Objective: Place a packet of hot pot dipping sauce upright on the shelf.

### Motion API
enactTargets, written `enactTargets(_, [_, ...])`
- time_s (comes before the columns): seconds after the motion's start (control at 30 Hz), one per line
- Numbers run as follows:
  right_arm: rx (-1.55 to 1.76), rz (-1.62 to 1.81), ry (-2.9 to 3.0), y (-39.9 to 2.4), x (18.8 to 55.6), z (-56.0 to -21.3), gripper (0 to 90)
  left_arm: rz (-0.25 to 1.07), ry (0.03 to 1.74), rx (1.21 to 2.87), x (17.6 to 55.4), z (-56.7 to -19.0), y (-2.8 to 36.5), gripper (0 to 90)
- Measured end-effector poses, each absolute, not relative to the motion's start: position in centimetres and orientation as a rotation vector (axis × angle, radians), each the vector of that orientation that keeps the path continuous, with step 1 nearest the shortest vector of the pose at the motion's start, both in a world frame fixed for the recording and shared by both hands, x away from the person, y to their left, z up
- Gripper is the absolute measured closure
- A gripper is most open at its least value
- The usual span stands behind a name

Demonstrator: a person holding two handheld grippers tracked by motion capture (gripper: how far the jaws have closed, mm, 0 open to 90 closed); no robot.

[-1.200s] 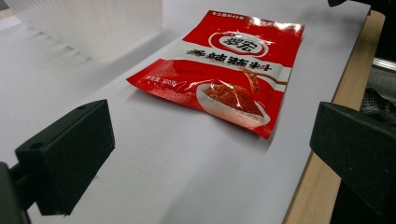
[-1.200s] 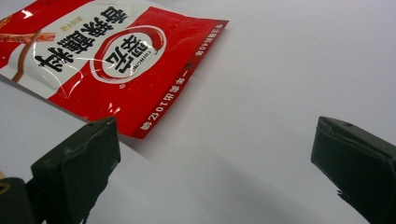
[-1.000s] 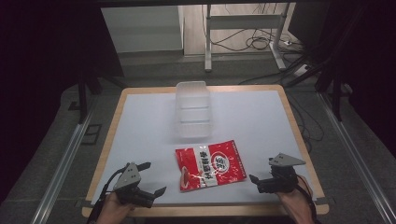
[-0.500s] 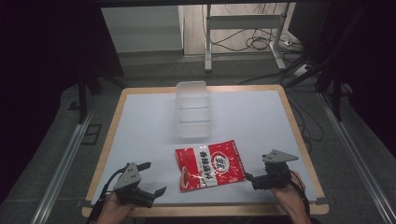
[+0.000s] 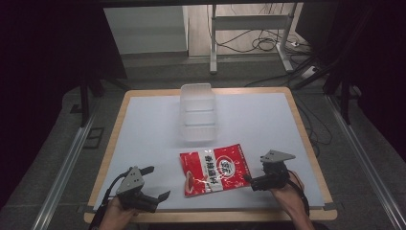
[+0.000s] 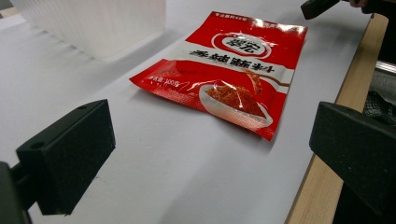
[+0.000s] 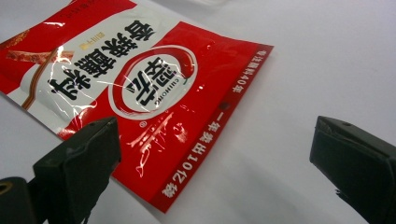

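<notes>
Lying flat near the table's near edge, the red sachet (image 5: 216, 168) sits just left of the right gripper (image 5: 252, 181), jaws spread beside its corner; left gripper (image 5: 154, 183), also spread, waits well apart leftward.

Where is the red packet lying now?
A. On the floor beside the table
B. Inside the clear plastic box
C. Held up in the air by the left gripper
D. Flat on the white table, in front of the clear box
D: the red packet lies flat on the white table, on the near side of the clear box, with both grippers open.
</notes>
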State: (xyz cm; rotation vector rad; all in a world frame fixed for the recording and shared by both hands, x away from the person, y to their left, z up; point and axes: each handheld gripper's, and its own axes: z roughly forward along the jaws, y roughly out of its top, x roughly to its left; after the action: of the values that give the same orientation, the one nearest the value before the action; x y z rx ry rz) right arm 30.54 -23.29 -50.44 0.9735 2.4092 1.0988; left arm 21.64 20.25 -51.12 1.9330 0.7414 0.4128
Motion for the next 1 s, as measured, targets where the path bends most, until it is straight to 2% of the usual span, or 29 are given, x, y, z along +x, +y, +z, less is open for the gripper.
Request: enactTargets(1.0, [1.101, 1.097, 2.579, -20.0, 32.3, -52.7, 3.1, 0.403, 0.749, 1.924, 21.6, -51.1, 20.3, 0.7])
